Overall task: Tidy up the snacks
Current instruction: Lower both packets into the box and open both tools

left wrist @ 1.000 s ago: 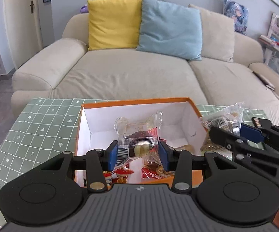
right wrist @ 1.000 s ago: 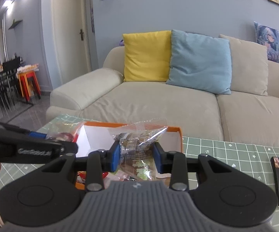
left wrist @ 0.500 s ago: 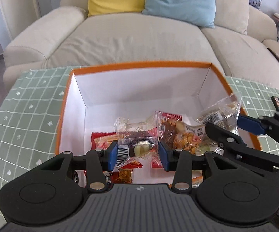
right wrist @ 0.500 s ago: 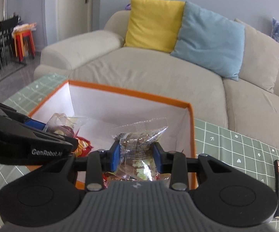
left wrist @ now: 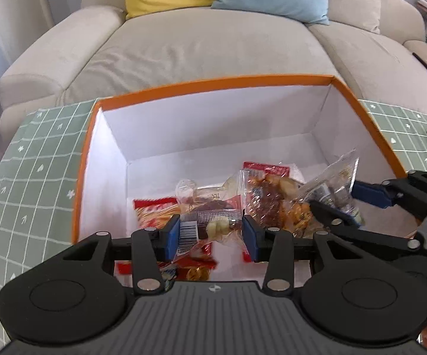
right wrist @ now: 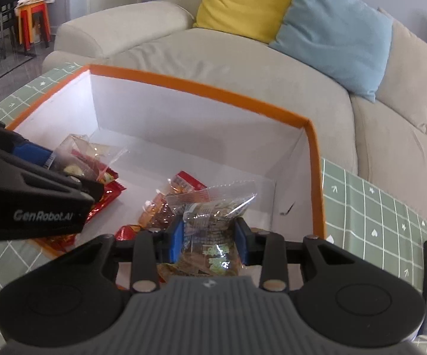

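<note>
At the bottom centre of the left wrist view, the left gripper (left wrist: 211, 233) clamps a clear snack packet (left wrist: 210, 219). Low in the right wrist view, the right gripper (right wrist: 208, 242) grips a crinkled clear packet (right wrist: 210, 236). Both hang over the orange-rimmed box (left wrist: 213, 84), where red wrappers (left wrist: 154, 210), somewhat blurred, lie on its white floor. Beyond stands a beige sofa (left wrist: 213, 47).

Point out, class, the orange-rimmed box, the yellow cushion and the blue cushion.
orange-rimmed box (left wrist: 213, 81), left wrist view, on its far orange rim.
yellow cushion (right wrist: 243, 3), right wrist view, on the middle of its face.
blue cushion (right wrist: 334, 35), right wrist view, on the middle of its face.
</note>
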`<state>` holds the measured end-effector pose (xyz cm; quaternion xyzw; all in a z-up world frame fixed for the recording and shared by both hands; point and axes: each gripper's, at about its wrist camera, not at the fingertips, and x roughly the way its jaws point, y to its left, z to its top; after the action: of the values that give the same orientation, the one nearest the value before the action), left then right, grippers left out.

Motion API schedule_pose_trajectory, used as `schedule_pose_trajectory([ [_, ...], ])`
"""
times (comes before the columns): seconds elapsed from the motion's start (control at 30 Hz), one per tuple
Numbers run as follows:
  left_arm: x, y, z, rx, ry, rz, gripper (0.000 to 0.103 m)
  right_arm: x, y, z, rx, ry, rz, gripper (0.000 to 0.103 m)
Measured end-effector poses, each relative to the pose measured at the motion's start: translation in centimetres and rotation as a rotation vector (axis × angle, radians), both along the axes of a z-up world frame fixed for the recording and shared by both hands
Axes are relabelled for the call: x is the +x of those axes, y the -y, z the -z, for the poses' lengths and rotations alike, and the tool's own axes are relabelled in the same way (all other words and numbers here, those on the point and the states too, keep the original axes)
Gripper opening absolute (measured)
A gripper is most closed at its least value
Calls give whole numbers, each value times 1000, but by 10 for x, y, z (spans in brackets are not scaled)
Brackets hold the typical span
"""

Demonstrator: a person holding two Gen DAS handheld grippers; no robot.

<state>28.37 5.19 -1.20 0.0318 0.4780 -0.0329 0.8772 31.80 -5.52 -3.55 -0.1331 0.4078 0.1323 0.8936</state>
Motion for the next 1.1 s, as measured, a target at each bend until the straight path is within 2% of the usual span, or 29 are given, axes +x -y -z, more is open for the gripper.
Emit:
schedule_pose_trajectory([
  [0.13, 3, 0, -2, -76, 20, 16, 49, 3, 1, 3, -10, -14, 14, 34],
  [0.2, 7, 1, -1, -89, 18, 23, 49, 3, 3, 4, -14, -16, 18, 34],
  [0.4, 19, 5, 14, -65, -64, 28, 51, 9, 7, 6, -22, -35, 38, 34],
  [0.57, 20, 2, 16, -53, -80, 13, 54, 11, 7, 7, -26, -47, 40, 34],
  [0.83, 12, 0, 14, -17, -61, -3, 67, 8, 6, 2, -34, -27, 46, 37],
  [0.93, 8, 0, 8, -4, -31, -10, 73, 5, 9, -3, -32, -15, 61, 44],
  [1.1, -4, -1, -12, 10, 46, -39, 83, -3, 16, -14, -21, 10, 99, 63],
])
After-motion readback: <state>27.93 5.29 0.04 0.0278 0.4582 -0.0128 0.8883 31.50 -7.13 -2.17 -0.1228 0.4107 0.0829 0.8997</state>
